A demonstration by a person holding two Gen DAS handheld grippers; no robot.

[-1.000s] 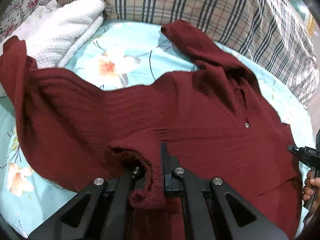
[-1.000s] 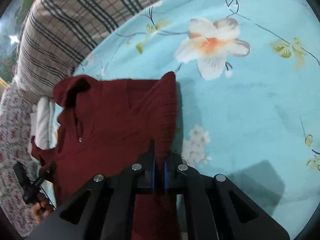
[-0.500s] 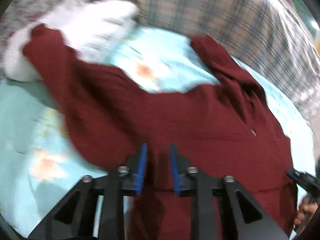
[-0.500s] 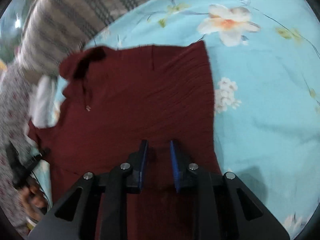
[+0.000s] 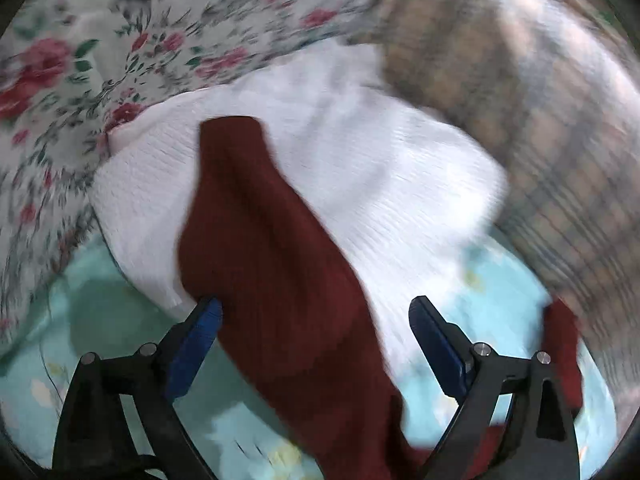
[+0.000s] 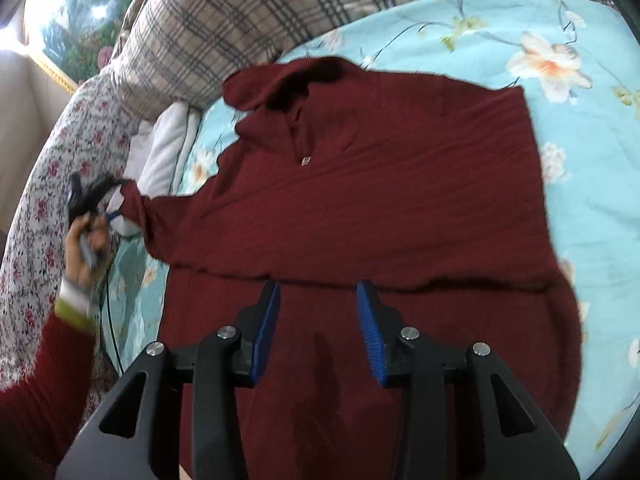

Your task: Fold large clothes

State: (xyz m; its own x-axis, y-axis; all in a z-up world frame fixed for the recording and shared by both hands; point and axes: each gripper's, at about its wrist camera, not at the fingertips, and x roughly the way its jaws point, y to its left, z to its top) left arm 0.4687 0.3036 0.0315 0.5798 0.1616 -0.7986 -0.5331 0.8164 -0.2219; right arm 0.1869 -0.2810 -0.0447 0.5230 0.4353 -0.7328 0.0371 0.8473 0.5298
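A dark red knit sweater [image 6: 380,200] lies spread on the blue floral bedsheet [image 6: 592,168], its lower part folded up over the body. One sleeve [image 5: 264,248] stretches over a white knit blanket [image 5: 380,168]. My left gripper [image 5: 316,320] is open, its jaws on either side of that sleeve; it also shows in the right wrist view [image 6: 90,196] at the sleeve's cuff. My right gripper [image 6: 318,300] is open and empty above the folded edge of the sweater.
A plaid pillow [image 6: 248,20] lies along the head of the bed. A rose-print quilt [image 6: 52,184] lies at the left beside the white blanket [image 6: 160,156]. A framed picture [image 6: 68,20] hangs behind.
Both grippers let go of the sweater and opened wide. The left one swung left toward the sleeve on the white blanket. The right one pulled back, and the sweater now lies flat.
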